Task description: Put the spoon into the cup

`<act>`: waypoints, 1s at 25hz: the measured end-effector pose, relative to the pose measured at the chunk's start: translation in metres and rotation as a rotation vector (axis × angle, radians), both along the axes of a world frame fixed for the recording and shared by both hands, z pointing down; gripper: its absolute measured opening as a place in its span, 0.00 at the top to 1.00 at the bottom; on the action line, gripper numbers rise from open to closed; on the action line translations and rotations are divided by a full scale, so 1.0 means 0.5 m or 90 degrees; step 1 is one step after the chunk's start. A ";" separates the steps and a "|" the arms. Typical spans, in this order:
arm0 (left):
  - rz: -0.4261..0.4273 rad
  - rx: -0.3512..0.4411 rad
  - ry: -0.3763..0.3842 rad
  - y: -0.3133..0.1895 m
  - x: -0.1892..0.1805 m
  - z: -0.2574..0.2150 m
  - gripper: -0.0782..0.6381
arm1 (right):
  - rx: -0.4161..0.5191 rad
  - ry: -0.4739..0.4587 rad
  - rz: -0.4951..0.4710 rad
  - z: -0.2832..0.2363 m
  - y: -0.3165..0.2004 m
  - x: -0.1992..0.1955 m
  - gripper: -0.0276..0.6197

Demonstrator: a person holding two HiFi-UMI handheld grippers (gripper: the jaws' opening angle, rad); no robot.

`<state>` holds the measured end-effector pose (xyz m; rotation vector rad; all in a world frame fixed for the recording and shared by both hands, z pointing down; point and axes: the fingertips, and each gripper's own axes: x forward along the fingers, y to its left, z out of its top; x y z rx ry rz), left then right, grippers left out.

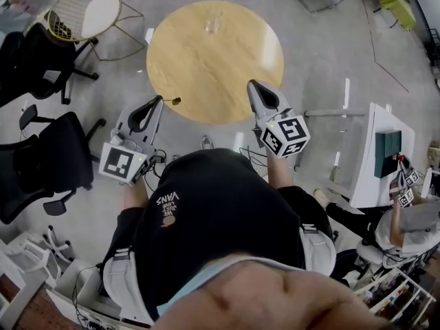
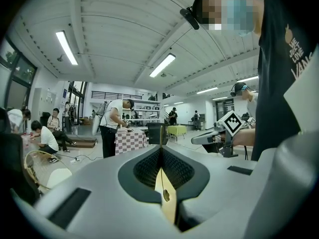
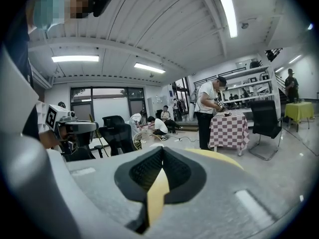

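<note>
A clear glass cup (image 1: 213, 25) stands near the far edge of the round wooden table (image 1: 206, 67). My left gripper (image 1: 159, 100) hovers at the table's near left edge, shut on a small golden spoon (image 1: 174, 102) that pokes out to the right of its tip. In the left gripper view the spoon (image 2: 166, 195) shows edge-on in the seam between the closed jaws of that gripper (image 2: 160, 151). My right gripper (image 1: 251, 84) is over the table's near right part, shut with nothing in it. In its own view the right gripper (image 3: 162, 151) points level across the room.
Black office chairs (image 1: 48, 163) stand at the left, with a wire chair with a white seat (image 1: 86, 12) behind them. A white desk (image 1: 385, 150) and another person (image 1: 412, 218) are at the right. Several people stand around a checkered table (image 3: 228, 123).
</note>
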<state>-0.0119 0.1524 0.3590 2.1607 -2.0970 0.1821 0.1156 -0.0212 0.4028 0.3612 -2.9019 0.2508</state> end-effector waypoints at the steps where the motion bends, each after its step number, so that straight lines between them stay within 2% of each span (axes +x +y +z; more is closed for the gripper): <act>1: -0.004 -0.004 0.009 -0.010 0.005 -0.001 0.88 | -0.001 0.000 -0.002 0.001 -0.009 0.002 0.96; 10: -0.009 -0.020 -0.005 -0.076 0.023 0.008 0.88 | -0.003 0.004 -0.024 0.013 -0.067 0.018 0.96; 15: -0.006 -0.023 -0.050 -0.084 0.003 0.019 0.88 | -0.010 0.000 -0.021 0.021 -0.071 0.016 0.96; 21: 0.008 -0.013 -0.040 -0.107 -0.042 0.020 0.88 | -0.008 0.005 0.004 0.021 -0.079 -0.003 0.96; 25: 0.040 -0.010 -0.029 -0.140 -0.072 0.012 0.88 | -0.008 0.009 0.035 0.014 -0.094 -0.017 0.96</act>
